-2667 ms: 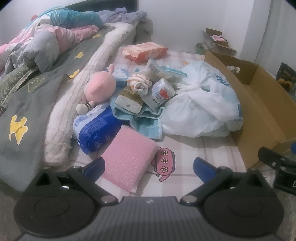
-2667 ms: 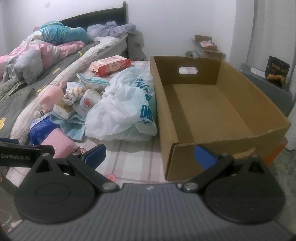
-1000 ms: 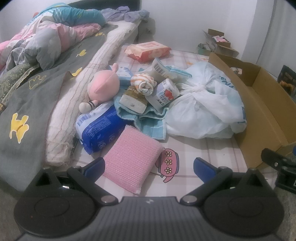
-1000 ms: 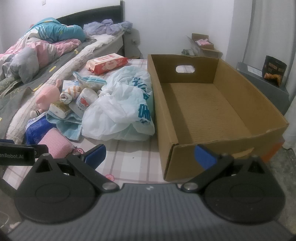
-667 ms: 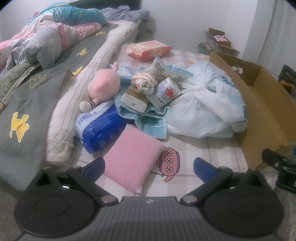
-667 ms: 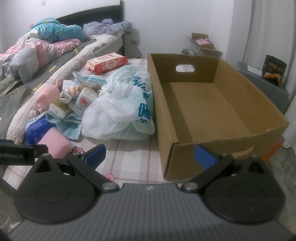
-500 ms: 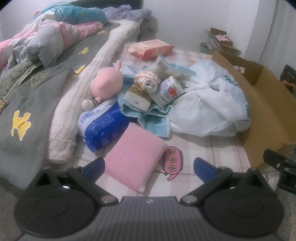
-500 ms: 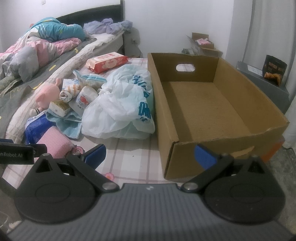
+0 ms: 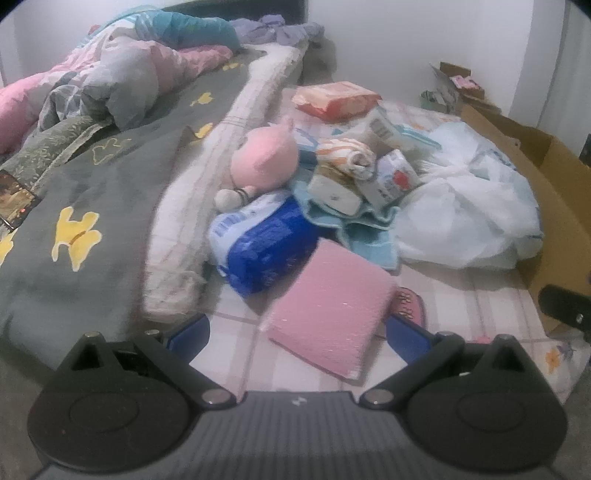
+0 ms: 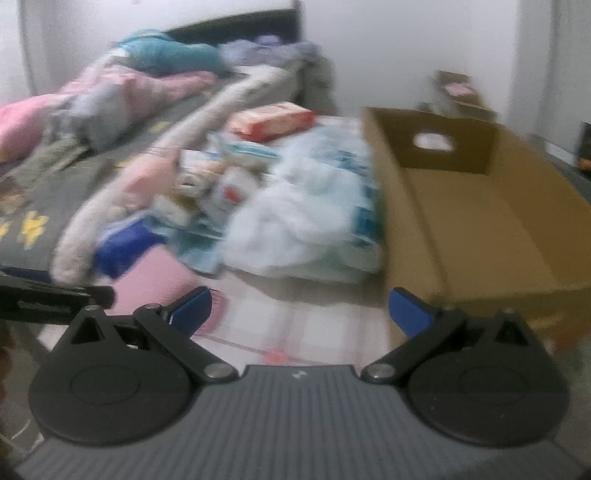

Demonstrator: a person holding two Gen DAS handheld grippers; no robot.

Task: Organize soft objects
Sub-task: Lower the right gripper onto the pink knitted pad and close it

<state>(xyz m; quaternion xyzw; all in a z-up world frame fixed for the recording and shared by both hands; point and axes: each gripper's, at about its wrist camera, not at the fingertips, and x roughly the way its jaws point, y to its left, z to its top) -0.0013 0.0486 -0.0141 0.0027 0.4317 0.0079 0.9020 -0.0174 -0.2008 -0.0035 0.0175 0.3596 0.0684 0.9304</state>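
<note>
Premises: a home bedroom. A bed (image 9: 110,177) with dark headboard (image 10: 236,26) lies at 10 o'clock, covered in a grey blanket and rumpled pink quilt (image 9: 110,74). Household soft goods are heaped on a checked floor mat (image 9: 461,299). White walls; cardboard box (image 10: 480,206) at 2 o'clock.

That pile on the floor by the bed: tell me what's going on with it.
A person holds a claw in each hand, both open and empty. The left claw is low over the pink pad, the nearest piece of the pile, with its fingers on either side of the near end, not touching. The right claw hangs over bare mat between the pile and the cardboard box, which looks empty. Nothing is packed yet.
</note>
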